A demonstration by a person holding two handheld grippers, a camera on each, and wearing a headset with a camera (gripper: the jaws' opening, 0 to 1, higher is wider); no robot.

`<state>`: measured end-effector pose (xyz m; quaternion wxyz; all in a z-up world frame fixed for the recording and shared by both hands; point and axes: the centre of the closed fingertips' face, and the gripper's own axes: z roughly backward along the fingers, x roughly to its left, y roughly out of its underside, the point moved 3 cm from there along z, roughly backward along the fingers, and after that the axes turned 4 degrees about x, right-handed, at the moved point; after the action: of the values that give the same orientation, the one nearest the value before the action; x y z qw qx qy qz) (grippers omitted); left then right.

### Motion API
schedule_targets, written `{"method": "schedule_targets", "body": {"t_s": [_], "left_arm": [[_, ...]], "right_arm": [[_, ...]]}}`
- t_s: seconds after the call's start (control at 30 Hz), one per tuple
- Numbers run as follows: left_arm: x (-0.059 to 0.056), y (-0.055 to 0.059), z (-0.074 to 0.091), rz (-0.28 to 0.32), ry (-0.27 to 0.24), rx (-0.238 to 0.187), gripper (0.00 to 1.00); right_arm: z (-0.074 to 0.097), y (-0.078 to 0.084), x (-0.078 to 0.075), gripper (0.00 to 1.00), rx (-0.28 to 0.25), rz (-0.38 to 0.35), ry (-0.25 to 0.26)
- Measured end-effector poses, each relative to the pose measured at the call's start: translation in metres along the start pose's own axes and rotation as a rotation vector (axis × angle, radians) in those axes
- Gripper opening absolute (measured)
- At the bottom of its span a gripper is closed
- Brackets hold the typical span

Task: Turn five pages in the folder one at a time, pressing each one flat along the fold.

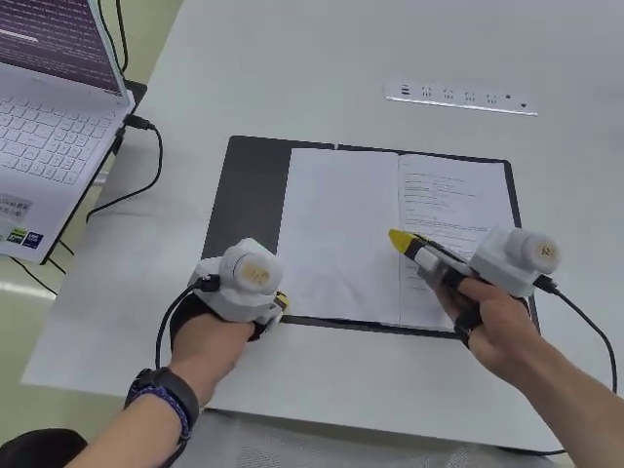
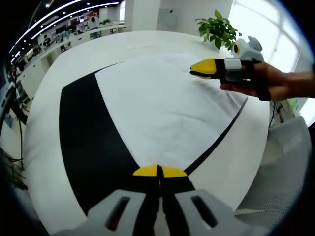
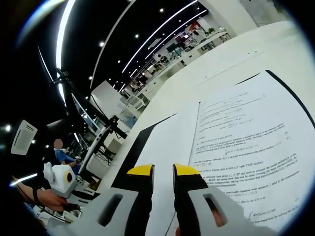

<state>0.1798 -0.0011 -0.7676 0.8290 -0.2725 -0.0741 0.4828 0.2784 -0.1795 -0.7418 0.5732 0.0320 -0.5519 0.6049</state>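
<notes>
Folder [image 1: 249, 185] lies open on the table [image 1: 292, 58], blank page [image 1: 336, 224] on the left, printed page [image 1: 458, 205] on the right. Right gripper [image 1: 400, 240] sits over the fold, tips w/ a narrow gap, pinching nothing. Left gripper [image 2: 159, 171] has its tips pressed together at the folder's near edge, left half. Risk imo: tips grab two sheets at once, or drag & crease the paper if pushed hard. Can't tell if the right tips touch the paper; print too small to read.
</notes>
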Motion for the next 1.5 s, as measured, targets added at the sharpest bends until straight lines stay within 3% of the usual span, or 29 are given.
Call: {"method": "schedule_targets", "body": {"t_s": [0.37, 0.6, 0.8, 1.5], "left_arm": [[0.0, 0.0, -0.001, 0.015, -0.003, 0.001, 0.0], [0.0, 0.0, -0.001, 0.031, -0.005, -0.005, 0.0], [0.0, 0.0, -0.002, 0.042, -0.008, -0.017, 0.0], [0.001, 0.001, -0.002, 0.062, -0.001, -0.025, 0.0]], "right_arm": [[-0.017, -0.003, -0.008, 0.07, 0.005, -0.013, -0.005], [-0.024, -0.004, -0.023, 0.0, 0.012, -0.004, 0.027], [-0.027, -0.011, -0.023, 0.0, -0.001, 0.034, 0.009], [-0.043, -0.03, -0.018, 0.0, -0.033, 0.012, 0.012]]}}
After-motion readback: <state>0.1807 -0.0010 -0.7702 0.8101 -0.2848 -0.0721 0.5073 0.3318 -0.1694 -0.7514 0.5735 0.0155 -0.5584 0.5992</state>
